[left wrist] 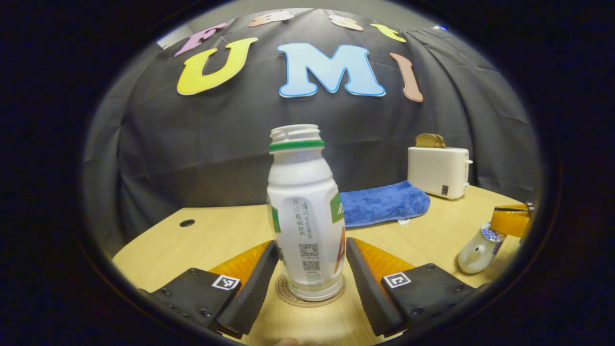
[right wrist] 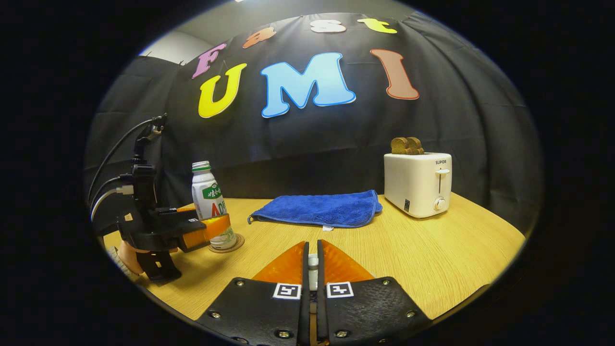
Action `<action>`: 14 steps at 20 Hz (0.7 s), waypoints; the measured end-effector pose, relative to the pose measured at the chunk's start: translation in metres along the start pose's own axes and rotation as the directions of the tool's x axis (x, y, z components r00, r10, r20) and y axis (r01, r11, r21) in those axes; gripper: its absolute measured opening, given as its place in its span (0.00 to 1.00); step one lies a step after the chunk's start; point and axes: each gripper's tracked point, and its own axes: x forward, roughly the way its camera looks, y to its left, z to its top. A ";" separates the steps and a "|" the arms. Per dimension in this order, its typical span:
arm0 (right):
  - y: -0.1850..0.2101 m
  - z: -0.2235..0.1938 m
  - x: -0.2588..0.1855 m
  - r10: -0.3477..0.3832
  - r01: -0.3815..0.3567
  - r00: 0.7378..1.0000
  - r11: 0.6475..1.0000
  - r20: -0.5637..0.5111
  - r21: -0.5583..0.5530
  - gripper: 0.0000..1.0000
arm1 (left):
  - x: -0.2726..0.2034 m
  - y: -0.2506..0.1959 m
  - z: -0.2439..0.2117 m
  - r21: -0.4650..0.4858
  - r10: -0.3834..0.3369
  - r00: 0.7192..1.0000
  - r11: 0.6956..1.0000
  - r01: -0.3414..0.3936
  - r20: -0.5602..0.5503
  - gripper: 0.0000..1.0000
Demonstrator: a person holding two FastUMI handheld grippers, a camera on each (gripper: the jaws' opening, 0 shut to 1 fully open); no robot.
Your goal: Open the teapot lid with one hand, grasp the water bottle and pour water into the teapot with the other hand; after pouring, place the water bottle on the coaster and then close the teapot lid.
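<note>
A white water bottle [left wrist: 305, 216] with a green neck ring and no cap stands upright on a round coaster [left wrist: 310, 300]. My left gripper [left wrist: 311, 242] is shut on its lower body, a fingertip pressed to each side. The right gripper view shows the same bottle [right wrist: 207, 194], coaster [right wrist: 236, 246] and left gripper [right wrist: 206, 229] at the table's left. A white teapot [left wrist: 475, 254] with a blue-patterned lid [left wrist: 492, 234] sits at the right edge. My right gripper [right wrist: 313, 262] is shut on the lid's white knob [right wrist: 313, 269]; its fingers hide the pot below.
A folded blue towel [right wrist: 317, 209] lies at the back middle of the wooden table [right wrist: 432, 259]. A white toaster [right wrist: 418, 185] with bread slices in its slots stands at the back right. A round cable hole [left wrist: 187, 223] is in the tabletop at the left.
</note>
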 end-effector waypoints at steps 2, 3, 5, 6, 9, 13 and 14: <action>0.000 0.000 0.000 -0.001 0.001 1.000 1.000 0.000 -0.003 0.05 | -0.004 0.000 0.000 -0.009 -0.004 1.000 1.000 0.004 0.004 0.99; 0.000 0.000 0.000 -0.001 0.001 1.000 1.000 0.000 -0.004 0.05 | -0.006 0.000 0.002 -0.015 -0.007 1.000 1.000 0.007 0.008 0.99; 0.000 0.000 0.000 -0.001 0.001 1.000 1.000 0.001 -0.004 0.05 | -0.007 0.003 0.003 -0.016 -0.003 1.000 1.000 0.004 0.012 0.99; 0.000 0.000 0.000 -0.001 0.001 1.000 1.000 0.001 -0.005 0.05 | -0.007 0.003 0.005 -0.015 -0.005 1.000 1.000 0.005 0.014 0.99; 0.000 0.000 0.000 -0.001 0.001 1.000 1.000 0.001 -0.005 0.05 | -0.012 0.000 0.007 -0.004 -0.015 1.000 1.000 0.015 0.018 0.99; 0.000 0.000 0.000 -0.005 0.005 1.000 1.000 -0.001 -0.009 0.05 | -0.017 0.000 0.008 0.014 -0.009 1.000 1.000 0.009 0.023 0.99; 0.000 0.000 0.000 -0.006 0.006 1.000 1.000 -0.001 -0.013 0.05 | -0.018 0.001 0.007 0.015 -0.006 1.000 1.000 0.005 0.022 0.99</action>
